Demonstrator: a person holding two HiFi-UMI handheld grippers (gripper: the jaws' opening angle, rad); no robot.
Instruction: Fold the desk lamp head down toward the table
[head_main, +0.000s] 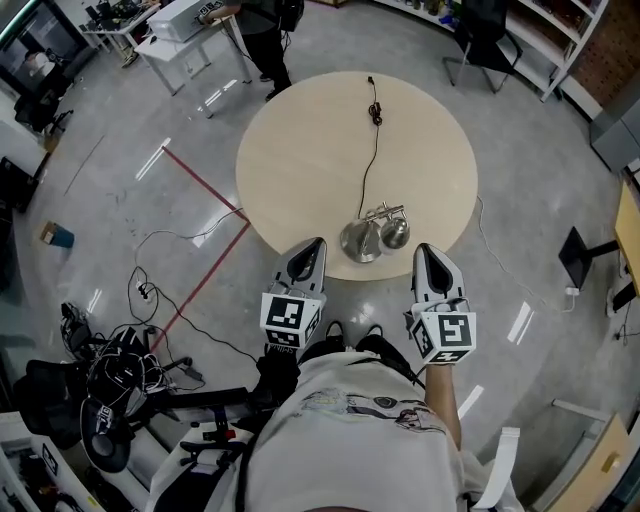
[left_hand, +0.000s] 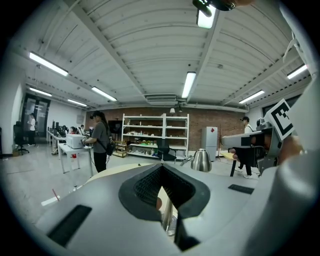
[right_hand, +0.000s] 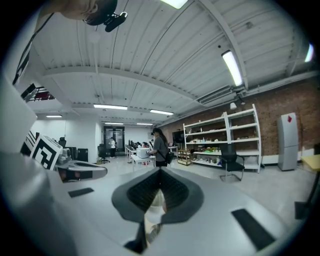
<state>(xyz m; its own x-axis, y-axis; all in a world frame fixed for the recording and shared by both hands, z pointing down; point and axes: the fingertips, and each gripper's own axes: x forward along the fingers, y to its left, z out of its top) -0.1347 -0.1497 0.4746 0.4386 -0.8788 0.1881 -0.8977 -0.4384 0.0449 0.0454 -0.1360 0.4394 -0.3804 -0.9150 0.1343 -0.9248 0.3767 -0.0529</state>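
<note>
Grey polished floor (head_main: 120, 130) spreads around the round wooden worktop (head_main: 300, 130), with a red tape line (head_main: 205, 185) running across it on the left. Far off, a person (left_hand: 100, 140) stands at a white table (left_hand: 75, 145), and shelves (left_hand: 155, 135) line the brick wall behind.

The desk lamp (head_main: 372, 235) sits at the near edge of the worktop. Seen from the head view, its round silvery base is on the left and its bell-shaped head is just to the right of it. Its black cable (head_main: 368, 160) trails away across the wood to the far edge.

I hold the left gripper (head_main: 318, 243) on the near left of the lamp, pointing at it but apart from it. Its fingers (left_hand: 145, 187) are pressed together at the tips. In the left gripper view the lamp's head shows beyond them to the right.

My right gripper (head_main: 422, 248) sits on the near right of the lamp, close to the worktop's rim. Its fingers (right_hand: 142, 192) are also closed tip to tip.
</note>
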